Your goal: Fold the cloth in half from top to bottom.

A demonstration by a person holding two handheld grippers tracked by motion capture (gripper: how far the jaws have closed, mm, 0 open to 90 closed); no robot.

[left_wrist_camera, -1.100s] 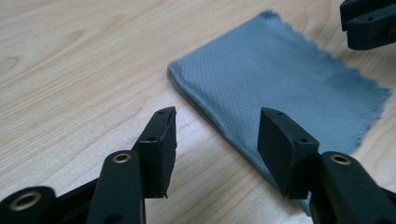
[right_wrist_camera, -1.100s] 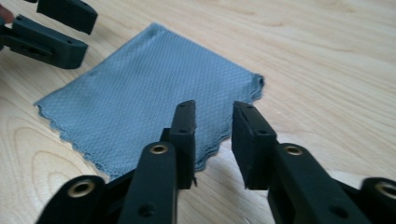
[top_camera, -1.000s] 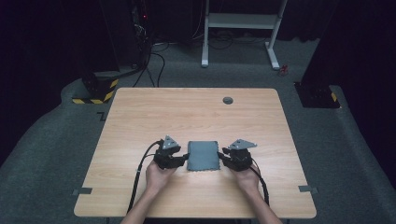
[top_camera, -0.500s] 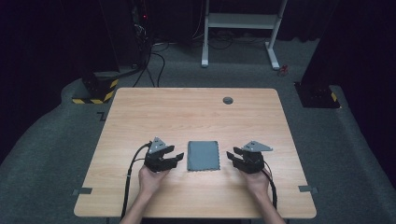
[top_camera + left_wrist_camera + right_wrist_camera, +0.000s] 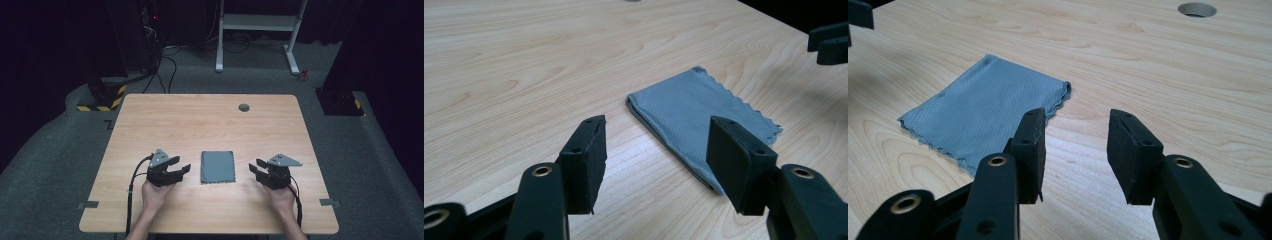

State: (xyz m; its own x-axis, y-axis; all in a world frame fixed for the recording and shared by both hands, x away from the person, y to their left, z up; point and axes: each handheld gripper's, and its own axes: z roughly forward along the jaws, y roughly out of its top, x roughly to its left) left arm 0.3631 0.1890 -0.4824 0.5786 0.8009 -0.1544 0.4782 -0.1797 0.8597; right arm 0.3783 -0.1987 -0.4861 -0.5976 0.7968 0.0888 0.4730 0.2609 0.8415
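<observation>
in the high view, a folded grey cloth is seen flat on the tabletop, between the left gripper and right gripper, touched by neither. in both gripper views, the jaws are spread, having just been opening, nothing between them.

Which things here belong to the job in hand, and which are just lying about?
Part of the job:
- folded grey cloth with scalloped edges, flat on the light wooden table
- left gripper, open, apart from the cloth
- right gripper, open, apart from the cloth

Just there:
- round cable hole in the tabletop
- white metal frame on the floor behind
</observation>
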